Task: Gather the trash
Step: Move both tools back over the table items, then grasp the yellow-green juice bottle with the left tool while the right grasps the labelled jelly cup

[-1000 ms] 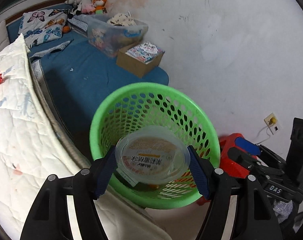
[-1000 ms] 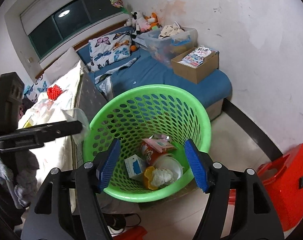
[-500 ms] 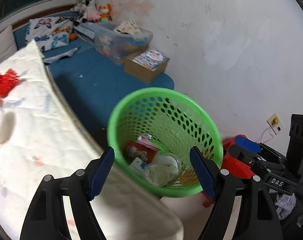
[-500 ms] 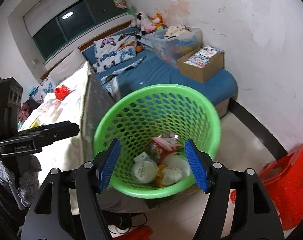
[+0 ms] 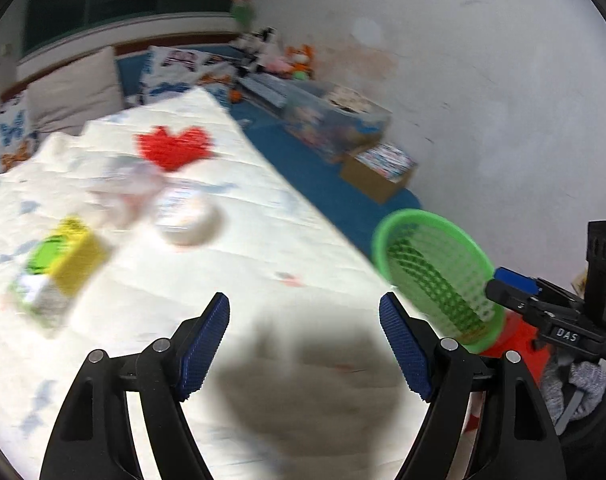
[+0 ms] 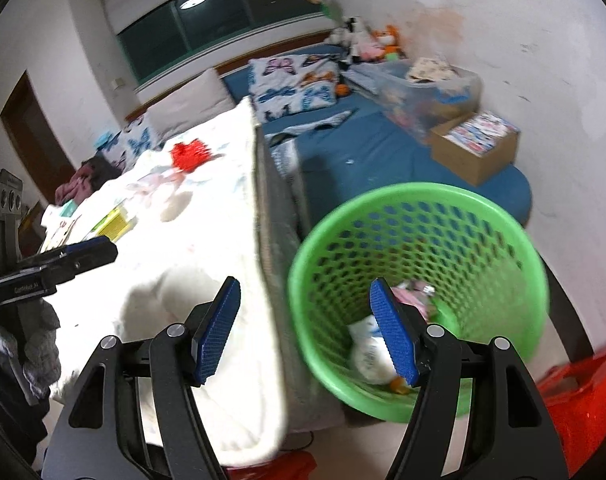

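With the left gripper (image 5: 304, 346) hanging wide open and empty over the white quilt (image 5: 263, 248), I'm thinking it's lining up on the round tub (image 5: 187, 216) ahead-left of its fingers, the green basket (image 5: 439, 276) sitting off right, right gripper (image 6: 305, 330) gaping empty too.

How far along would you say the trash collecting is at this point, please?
Done: several pieces of trash lie in the green basket. In hand: nothing; the left claw and right claw are both open and empty. Left: a yellow-green carton, a round white tub and a red net on the quilt.
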Tool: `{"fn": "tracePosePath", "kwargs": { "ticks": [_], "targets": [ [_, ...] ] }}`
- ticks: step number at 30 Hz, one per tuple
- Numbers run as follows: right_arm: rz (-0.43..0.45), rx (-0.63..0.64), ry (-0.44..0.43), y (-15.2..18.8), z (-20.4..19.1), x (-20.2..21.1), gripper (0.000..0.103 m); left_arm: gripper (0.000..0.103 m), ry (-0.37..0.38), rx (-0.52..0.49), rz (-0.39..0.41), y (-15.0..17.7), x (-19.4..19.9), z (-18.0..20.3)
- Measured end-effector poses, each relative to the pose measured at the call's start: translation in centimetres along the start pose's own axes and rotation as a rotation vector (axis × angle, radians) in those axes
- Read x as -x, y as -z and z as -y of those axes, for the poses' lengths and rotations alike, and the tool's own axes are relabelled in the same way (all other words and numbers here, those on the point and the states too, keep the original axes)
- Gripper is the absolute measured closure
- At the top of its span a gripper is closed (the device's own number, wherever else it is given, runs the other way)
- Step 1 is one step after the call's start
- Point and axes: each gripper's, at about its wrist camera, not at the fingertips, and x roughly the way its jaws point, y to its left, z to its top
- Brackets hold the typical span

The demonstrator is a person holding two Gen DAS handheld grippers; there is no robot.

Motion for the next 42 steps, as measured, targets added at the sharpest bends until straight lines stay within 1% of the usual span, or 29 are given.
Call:
{"fn": "tracePosePath", "kwargs": {
  "ticks": [1, 4, 8, 12, 14, 15, 17, 19, 22, 26, 31, 37, 40, 42],
  "targets": [
    [-0.005, 0.007, -0.010, -0.2, -0.5, -0.4, 0.035, 0.028, -0.031, 0.006, 0.015, 0.0, 0.7, -1.3],
    [-0.020, 0.045, -0.036, -0.7, -2.7, -1.7, 0.034, 0.028, -0.092, 0.017, 0.032, -0.3, 1.9, -4.4],
    [-0.041, 0.107, -0.072, -1.7, -5.8, -3.3, 0.034, 0.028, -0.167, 0.027, 0.035, -0.8, 2.6, -8.6],
    [-0.055, 0.164, -0.088, -2.8, -8.5, -4.8, 0.033, 0.028, -0.199, 0.072, 0.014, -1.6, 2.6, -13.1],
    [-0.059, 0.182, -0.096, -3.3, -9.5, -5.5, 0.033, 0.027, -0.195, 0.077, 0.000, -2.1, 2.3, -15.0],
    [-0.061, 0.191, -0.101, -3.7, -10.1, -5.9, 0.033, 0.026, -0.211, 0.076, -0.006, -2.3, 2.1, -15.7],
    [-0.065, 0.203, -0.107, -4.3, -10.8, -6.6, 0.032, 0.023, -0.199, 0.055, -0.036, -2.6, 1.2, -16.6],
    [-0.070, 0.212, -0.112, -4.8, -11.5, -7.3, 0.032, 0.023, -0.215, 0.034, -0.056, -2.7, 0.5, -17.0],
    [-0.082, 0.222, -0.118, -5.3, -12.2, -8.4, 0.032, 0.023, -0.211, 0.006, -0.092, -2.9, -0.7, -17.6],
    [-0.098, 0.250, -0.124, -6.1, -13.5, -9.7, 0.032, 0.023, -0.217, -0.031, -0.116, -3.3, -2.1, -18.1],
    [-0.115, 0.280, -0.129, -6.9, -14.6, -11.5, 0.032, 0.023, -0.220, -0.053, -0.157, -3.9, -3.8, -18.7],
    [-0.147, 0.318, -0.144, -7.5, -16.2, -14.0, 0.032, 0.023, -0.214, -0.070, -0.172, -3.8, -4.8, -18.7],
    [-0.152, 0.329, -0.149, -7.8, -17.0, -15.1, 0.029, 0.023, -0.204, -0.058, -0.181, -3.6, -5.4, -18.8],
    [-0.158, 0.331, -0.154, -8.0, -17.3, -15.9, 0.029, 0.025, -0.209, -0.059, -0.183, -3.5, -5.8, -18.9]
  ]
}}
